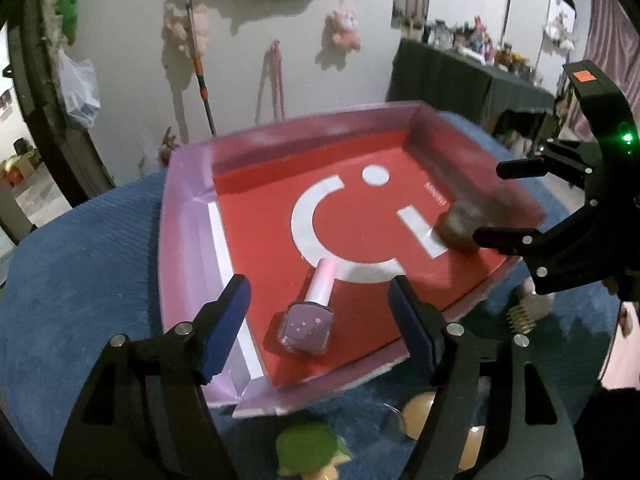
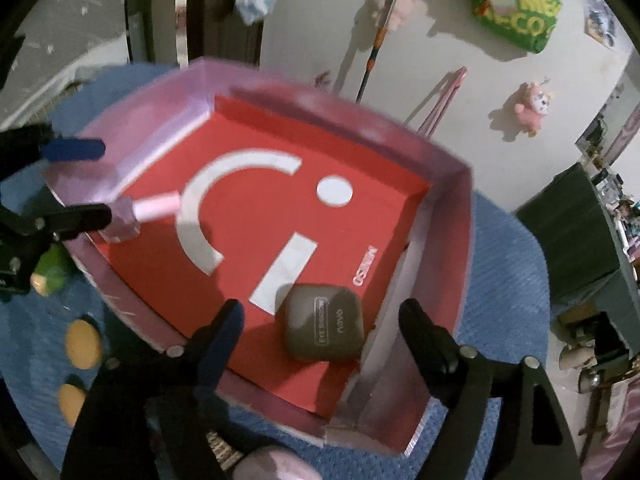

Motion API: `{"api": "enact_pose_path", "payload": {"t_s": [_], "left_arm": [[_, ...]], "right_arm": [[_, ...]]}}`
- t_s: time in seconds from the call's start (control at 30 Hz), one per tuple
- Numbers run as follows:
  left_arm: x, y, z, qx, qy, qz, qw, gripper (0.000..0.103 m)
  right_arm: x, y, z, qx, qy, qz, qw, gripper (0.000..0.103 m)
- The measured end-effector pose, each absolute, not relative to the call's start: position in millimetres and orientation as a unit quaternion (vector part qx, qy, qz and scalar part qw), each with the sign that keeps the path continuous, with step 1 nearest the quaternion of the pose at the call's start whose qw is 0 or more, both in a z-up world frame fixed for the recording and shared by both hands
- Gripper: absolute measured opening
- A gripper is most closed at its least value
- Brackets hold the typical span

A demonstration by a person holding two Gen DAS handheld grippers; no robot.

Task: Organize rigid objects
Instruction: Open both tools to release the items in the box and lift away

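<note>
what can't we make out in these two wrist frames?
- Brown case, left view: motion-blurred, and the right gripper covers its right edge; the label reads only in the right view.
- Green toy, left view: cut off by the bottom edge.
- Threaded item, left view: half hidden behind a finger.
- Bottle, right view: blurred, and the left gripper overlaps its base.

Left gripper (image 1: 320,312) spread wide, nail polish bottle (image 1: 310,312) lying loose between its pads inside red tray (image 1: 188,216). Right gripper (image 1: 490,204) parted beside brown case (image 1: 456,226).
</note>
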State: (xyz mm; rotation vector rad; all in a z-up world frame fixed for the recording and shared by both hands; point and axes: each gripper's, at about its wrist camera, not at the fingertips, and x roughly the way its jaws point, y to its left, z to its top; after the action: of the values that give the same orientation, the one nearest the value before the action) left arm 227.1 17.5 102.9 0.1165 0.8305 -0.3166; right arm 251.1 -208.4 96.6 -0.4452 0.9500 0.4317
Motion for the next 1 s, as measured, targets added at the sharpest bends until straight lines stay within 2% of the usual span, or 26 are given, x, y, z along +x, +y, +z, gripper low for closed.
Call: {"api": "enact_pose_path", "payload": {"t_s": [0.07, 0.27, 0.33, 0.6, 0.67, 0.73, 1.0], "left_arm": [[216, 19, 113, 0.048, 0.386, -0.151, 0.909, 0.078], [181, 17, 136, 0.035, 0.346, -0.148, 0.926, 0.08], [169, 17, 142, 0.03, 0.335, -0.144, 0.931, 0.084], [113, 17, 146, 0.01, 0.282, -0.11, 0.953, 0.086], [100, 17, 144, 0.006, 0.27, -0.104, 0.957, 0.089], [88, 18, 139, 0.002, 0.258, -0.099, 0.961, 0.094], [60, 16, 103, -0.016, 0.269, -0.081, 0.96, 0.094]], "right_arm": [[242, -212, 113, -0.196, 0.432, 0.206, 0.855, 0.091], [205, -222, 157, -0.161, 0.375, 0.208, 0.889, 0.102], [190, -222, 170, -0.158, 0.351, 0.207, 0.9, 0.103], [118, -242, 195, -0.097, 0.286, 0.197, 0.933, 0.103], [102, -247, 195, -0.079, 0.275, 0.194, 0.938, 0.103], [85, -250, 192, -0.07, 0.264, 0.183, 0.944, 0.103], [44, -247, 145, -0.057, 0.26, 0.151, 0.952, 0.103]]}}
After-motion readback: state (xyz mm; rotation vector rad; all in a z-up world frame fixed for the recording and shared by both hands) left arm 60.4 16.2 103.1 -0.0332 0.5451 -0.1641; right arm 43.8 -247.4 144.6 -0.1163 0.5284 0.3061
